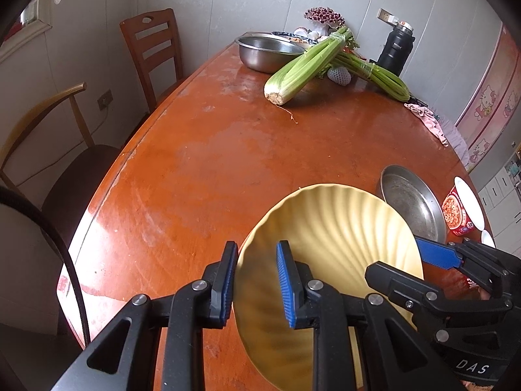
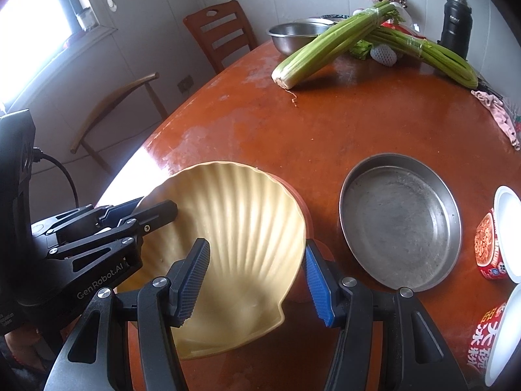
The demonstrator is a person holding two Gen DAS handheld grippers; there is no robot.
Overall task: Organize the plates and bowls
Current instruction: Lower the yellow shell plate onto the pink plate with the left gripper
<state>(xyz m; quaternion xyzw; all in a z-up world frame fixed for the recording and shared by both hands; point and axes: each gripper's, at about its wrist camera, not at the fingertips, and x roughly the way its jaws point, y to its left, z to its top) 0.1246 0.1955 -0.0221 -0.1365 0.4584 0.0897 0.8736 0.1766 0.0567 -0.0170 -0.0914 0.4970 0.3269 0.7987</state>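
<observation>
A yellow shell-shaped plate (image 1: 329,247) is tilted above the brown table (image 1: 211,150); it also shows in the right wrist view (image 2: 241,228). My left gripper (image 1: 257,285) has its jaws astride the plate's left rim, with a gap between the pads. My right gripper (image 2: 257,282) is open, its jaws wide astride the plate's right rim. A round steel plate (image 2: 400,221) lies on the table just right of the shell plate; it also shows in the left wrist view (image 1: 413,202). A steel bowl (image 1: 267,50) stands at the far end.
Celery bunches (image 1: 306,65) lie by the steel bowl, a black flask (image 1: 395,50) behind them. A pink cloth (image 2: 498,114) lies at the right edge. Instant-food cups (image 2: 491,247) stand at the near right. Two chairs (image 1: 153,52) stand left of the table.
</observation>
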